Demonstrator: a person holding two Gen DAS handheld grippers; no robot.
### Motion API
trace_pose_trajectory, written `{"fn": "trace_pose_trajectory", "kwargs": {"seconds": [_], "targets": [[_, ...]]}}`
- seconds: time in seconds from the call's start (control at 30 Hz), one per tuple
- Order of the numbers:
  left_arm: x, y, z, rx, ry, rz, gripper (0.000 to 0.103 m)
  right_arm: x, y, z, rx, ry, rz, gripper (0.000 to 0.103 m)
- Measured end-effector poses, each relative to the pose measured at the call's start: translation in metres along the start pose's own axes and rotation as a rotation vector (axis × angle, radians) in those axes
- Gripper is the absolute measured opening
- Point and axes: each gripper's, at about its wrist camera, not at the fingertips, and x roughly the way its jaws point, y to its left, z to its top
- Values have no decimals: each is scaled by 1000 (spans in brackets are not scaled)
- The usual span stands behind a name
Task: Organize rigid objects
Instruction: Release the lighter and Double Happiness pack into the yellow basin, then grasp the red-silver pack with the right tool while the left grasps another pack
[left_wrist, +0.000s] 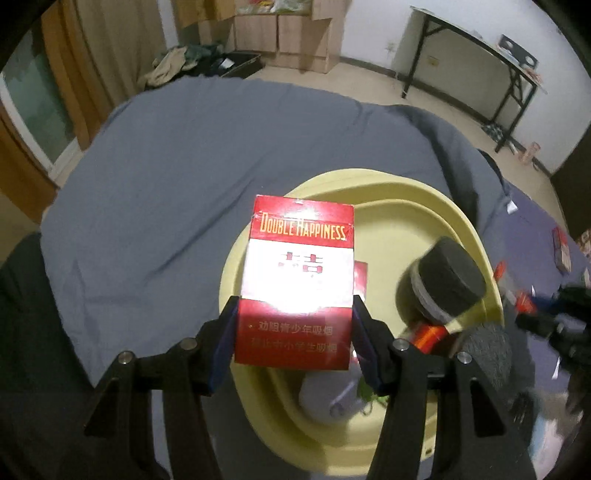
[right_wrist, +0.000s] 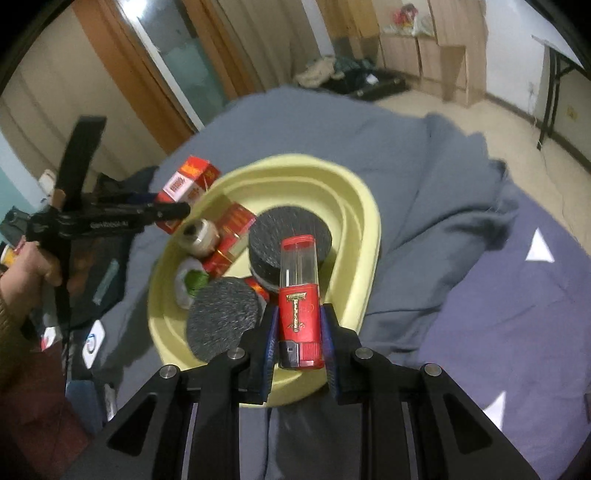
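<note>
Clamping a red cigarette pack (left_wrist: 295, 280), the left tool (left_wrist: 293, 343) mirrors the right tool (right_wrist: 297, 339), closed on a red lighter (right_wrist: 299, 302).

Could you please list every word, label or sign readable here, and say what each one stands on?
"DOUBLE HAPPINESS": top band of the red and white cigarette pack held in the left gripper.
Chinese lines on the pack's lower red band: too blurred.
Gold emblem on the red lighter in the right gripper: unreadable.
Print on the left gripper's side, right wrist view: blurred.
</note>
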Motion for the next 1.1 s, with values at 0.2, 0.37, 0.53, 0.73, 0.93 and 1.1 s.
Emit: {"fn": "trace_pose_trajectory", "kwargs": {"seconds": [0.2, 0.37, 0.53, 0.73, 0.93, 1.1], "targets": [[24, -4, 17, 25, 56, 9, 58, 34, 11, 17, 3, 33, -5, 20], [34, -9, 20, 39, 77, -13, 58, 61, 19, 26, -2, 38, -8, 17], [45, -12, 14, 44, 118, -37, 72, 74, 16, 23, 19, 49, 2, 28], [-5, -36, 34, 12, 19, -182, 103, 27, 5, 27, 68, -91, 21, 93], [-46, -162, 60, 210, -53, -269, 103, -59, -76, 5, 142, -215, -149, 103], [-29, -279, 61, 283, -51, -344, 103, -131, -192, -63, 223, -173, -487, 103]]}}
